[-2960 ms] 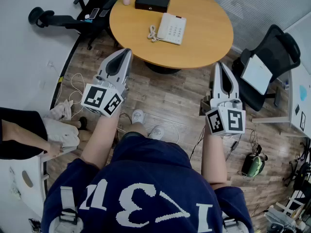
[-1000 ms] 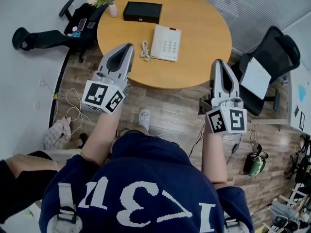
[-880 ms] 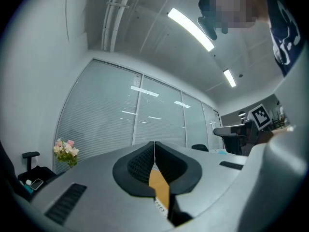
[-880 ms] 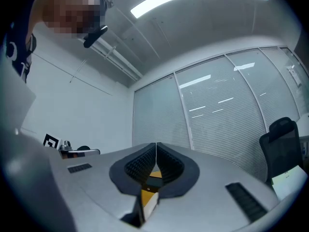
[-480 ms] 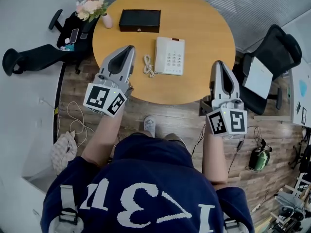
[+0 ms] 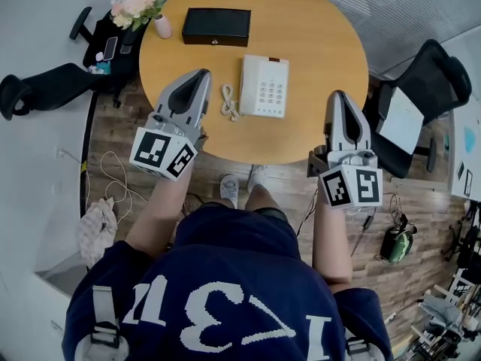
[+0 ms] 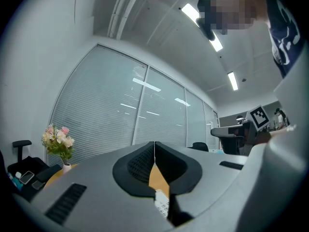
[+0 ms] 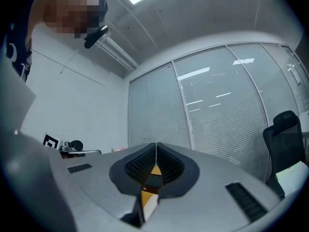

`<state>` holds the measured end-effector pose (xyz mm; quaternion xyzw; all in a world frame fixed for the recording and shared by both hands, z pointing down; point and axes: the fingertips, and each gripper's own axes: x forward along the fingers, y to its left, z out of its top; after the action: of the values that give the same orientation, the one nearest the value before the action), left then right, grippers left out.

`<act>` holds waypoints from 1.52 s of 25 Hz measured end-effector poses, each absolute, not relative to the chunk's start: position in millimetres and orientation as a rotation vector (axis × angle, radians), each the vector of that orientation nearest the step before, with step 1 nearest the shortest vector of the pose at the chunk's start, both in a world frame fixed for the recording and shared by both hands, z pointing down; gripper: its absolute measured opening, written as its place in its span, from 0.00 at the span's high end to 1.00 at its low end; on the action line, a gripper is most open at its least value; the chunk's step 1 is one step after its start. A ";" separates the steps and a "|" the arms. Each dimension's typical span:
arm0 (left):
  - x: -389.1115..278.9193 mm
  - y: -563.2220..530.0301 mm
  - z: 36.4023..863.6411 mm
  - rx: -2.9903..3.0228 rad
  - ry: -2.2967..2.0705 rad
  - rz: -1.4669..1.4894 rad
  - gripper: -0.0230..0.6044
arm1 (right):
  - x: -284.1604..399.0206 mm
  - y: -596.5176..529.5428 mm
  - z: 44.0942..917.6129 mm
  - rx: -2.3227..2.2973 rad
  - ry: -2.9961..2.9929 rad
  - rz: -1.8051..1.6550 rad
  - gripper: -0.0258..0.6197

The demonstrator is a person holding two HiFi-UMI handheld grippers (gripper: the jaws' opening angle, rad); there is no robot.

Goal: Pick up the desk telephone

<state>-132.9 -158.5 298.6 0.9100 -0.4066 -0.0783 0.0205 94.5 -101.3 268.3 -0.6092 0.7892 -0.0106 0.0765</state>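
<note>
Table [image 6: 323, 51] nearer; left claw [image 6: 201, 74], right claw [image 6: 340, 95] over its edge, flanking telephone [image 6: 264, 86].

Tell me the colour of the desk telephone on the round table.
The desk telephone is white; the head view shows it best.

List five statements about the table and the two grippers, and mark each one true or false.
1. The desk telephone lies on the round wooden table. True.
2. The left gripper is shut on the telephone. False: its jaws are together with nothing between them, and it is off to the left of the telephone.
3. The black box lies beyond the telephone, farther from the person. True.
4. The flowers stand at the middle of the table. False: they stand at its far left edge.
5. The right gripper has its jaws wide apart. False: they are shut and hold nothing.
</note>
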 end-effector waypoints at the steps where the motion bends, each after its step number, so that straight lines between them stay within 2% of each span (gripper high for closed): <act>1: -132.1 -161.9 298.4 2.820 -1.267 -0.243 0.94 | 95.0 -106.0 268.1 -1.818 2.371 -0.031 0.91; 21: -68.8 -255.8 279.5 2.749 -1.505 -0.301 0.94 | 163.5 -230.3 243.4 -1.575 2.476 -0.004 0.91; 38: -70.5 -287.4 300.8 2.755 -1.415 -0.230 0.94 | 149.2 -271.7 261.0 -1.627 2.461 -0.066 0.91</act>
<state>-70.5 -287.4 300.8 0.8869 -0.4556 -0.0740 0.0180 149.2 -271.7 261.0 -0.5489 0.8301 -0.0223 0.0953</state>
